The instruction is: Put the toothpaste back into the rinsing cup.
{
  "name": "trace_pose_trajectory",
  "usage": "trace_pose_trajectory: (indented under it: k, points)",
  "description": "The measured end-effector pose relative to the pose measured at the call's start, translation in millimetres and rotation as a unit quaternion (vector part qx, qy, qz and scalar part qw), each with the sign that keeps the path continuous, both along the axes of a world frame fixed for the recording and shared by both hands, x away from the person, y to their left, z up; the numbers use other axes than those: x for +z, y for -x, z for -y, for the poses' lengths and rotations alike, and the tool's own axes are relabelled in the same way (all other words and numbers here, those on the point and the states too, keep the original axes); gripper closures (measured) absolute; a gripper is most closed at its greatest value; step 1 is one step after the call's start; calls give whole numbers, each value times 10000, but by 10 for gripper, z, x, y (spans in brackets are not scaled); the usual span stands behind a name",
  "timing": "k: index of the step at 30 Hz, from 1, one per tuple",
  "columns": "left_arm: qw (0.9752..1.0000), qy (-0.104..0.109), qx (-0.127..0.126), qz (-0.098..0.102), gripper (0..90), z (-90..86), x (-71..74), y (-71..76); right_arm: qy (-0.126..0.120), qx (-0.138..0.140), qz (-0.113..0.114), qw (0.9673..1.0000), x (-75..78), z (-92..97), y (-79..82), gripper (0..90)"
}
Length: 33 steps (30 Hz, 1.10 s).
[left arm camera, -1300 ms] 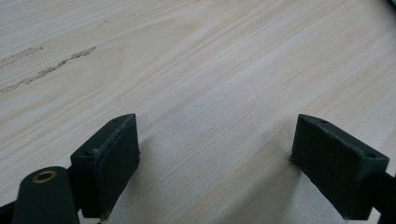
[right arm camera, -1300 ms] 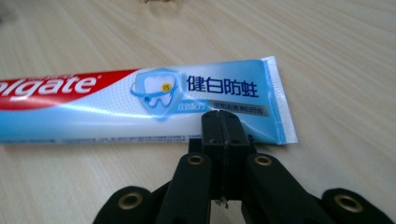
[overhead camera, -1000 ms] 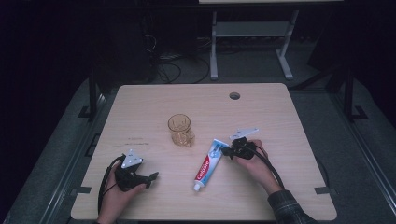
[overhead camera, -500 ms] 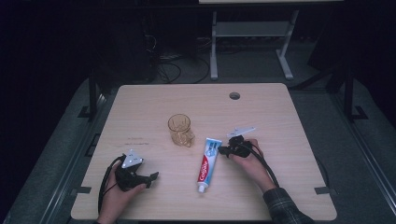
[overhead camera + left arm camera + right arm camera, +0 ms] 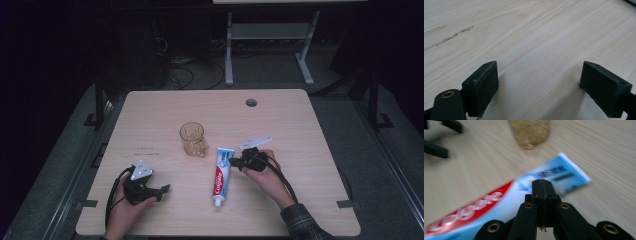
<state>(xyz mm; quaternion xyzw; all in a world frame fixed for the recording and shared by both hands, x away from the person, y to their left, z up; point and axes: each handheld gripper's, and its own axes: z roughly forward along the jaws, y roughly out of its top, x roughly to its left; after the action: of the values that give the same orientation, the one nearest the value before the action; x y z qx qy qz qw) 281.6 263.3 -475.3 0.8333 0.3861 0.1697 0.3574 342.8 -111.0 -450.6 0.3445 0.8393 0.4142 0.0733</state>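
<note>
Your right gripper (image 5: 233, 161), jaws pressed together and empty, sits against the toothpaste tube (image 5: 220, 176) at centre frame. It likely handles light, soft and slippery, so pinch its flat crimped end. Your left gripper (image 5: 162, 190), lower left, has its jaws wide apart over bare table (image 5: 300, 130).

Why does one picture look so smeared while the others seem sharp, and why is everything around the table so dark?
Right gripper view: the toothpaste tube and glass mug are blurred, the black fingers sharp. Left gripper view: crisp wood grain, soft shadows under the fingers. High view: the table is lit, the floor around it dim.

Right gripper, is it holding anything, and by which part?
Nothing held: the right gripper is shut, empty, over the toothpaste tube near its flat end.
</note>
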Motion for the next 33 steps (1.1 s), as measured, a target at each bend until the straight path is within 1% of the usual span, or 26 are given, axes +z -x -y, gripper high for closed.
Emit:
trace_pose_trajectory:
  k: [3,4,5,7,8,9,12,16,19,20,21,22,29,33]
  points:
    - [10000,-4,-1,1,140,1,0,0,-130,239,27,9996,82,-122,118,898]
    - [10000,-4,-1,1,140,1,0,0,-130,239,27,9996,82,-122,118,898]
    - [10000,-1,0,-2,140,3,0,2,-153,389,8,9991,98,-216,176,898]
    - [10000,-6,-8,-1,140,3,0,3,-162,554,-21,9983,88,-308,217,899]
    - [10000,-6,-8,-1,140,3,0,3,-162,554,-21,9983,88,-308,217,899]
    - [10000,-3,-11,-2,140,4,0,3,-130,693,-51,9975,65,-401,255,898]
    - [10000,-8,-16,-2,140,4,0,4,-69,887,-99,9960,25,-522,302,899]
    - [10000,7,-8,-2,140,7,-1,5,7,1038,-160,9945,-29,-610,352,898]
    - [10000,-2,-16,-5,140,6,0,5,86,1067,-211,9940,-71,-618,379,898]
    - [10000,-2,-16,-5,140,6,0,5,86,1067,-211,9940,-71,-618,379,898]
    - [10000,1,-13,-3,140,7,0,5,28,1064,-227,9941,-79,-600,389,898]
    - [10000,0,-14,-4,140,7,0,5,51,1058,-211,9942,-73,-589,392,898]
    - [10000,1,-13,-2,140,8,0,6,111,951,-175,9953,-78,-507,386,899]
    - [10000,3,-11,1,140,8,-1,6,111,896,-200,9957,-82,-458,387,898]
